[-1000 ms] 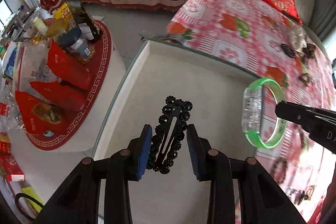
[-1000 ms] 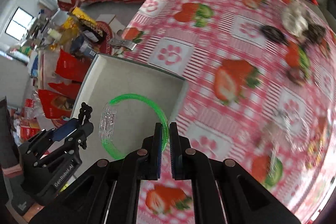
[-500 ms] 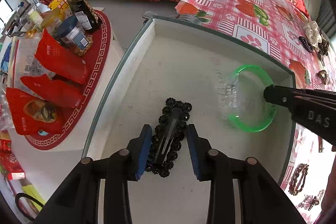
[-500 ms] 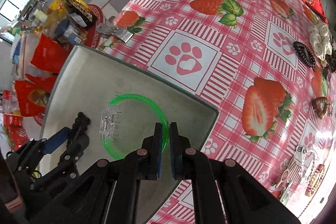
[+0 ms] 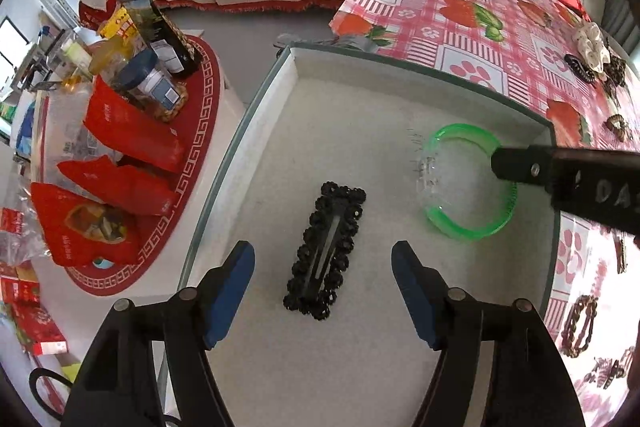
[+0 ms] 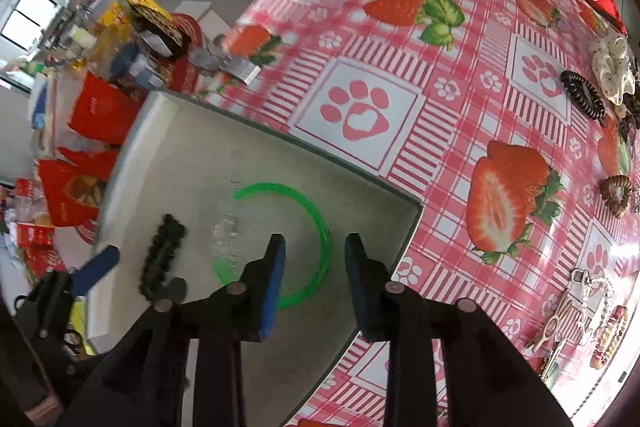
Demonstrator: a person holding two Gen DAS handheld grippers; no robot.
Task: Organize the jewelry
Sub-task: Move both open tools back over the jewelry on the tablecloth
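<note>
A black beaded hair clip (image 5: 324,251) lies flat on the floor of the pale tray (image 5: 400,67). My left gripper (image 5: 322,267) hovers over it, jaws opening, blue pads well clear of the clip on both sides. A green and clear bangle (image 5: 468,183) rests on the tray floor to the right. In the right wrist view the bangle (image 6: 280,187) has its near rim between the jaws of my right gripper (image 6: 315,247), which are opening and not touching it. The clip (image 6: 162,255) and a left gripper pad (image 6: 100,263) show at lower left.
The tray (image 6: 280,135) sits on a pink strawberry tablecloth (image 6: 440,107). A white scrunchie (image 6: 612,67), hair ties and bracelets (image 6: 600,311) lie at the right. A round side table with red snack packs (image 5: 132,135) stands to the left.
Both grippers went from shut to open. The hair clip and the green bangle, held before, now lie loose on the tray floor. The right gripper came down into the tray.
</note>
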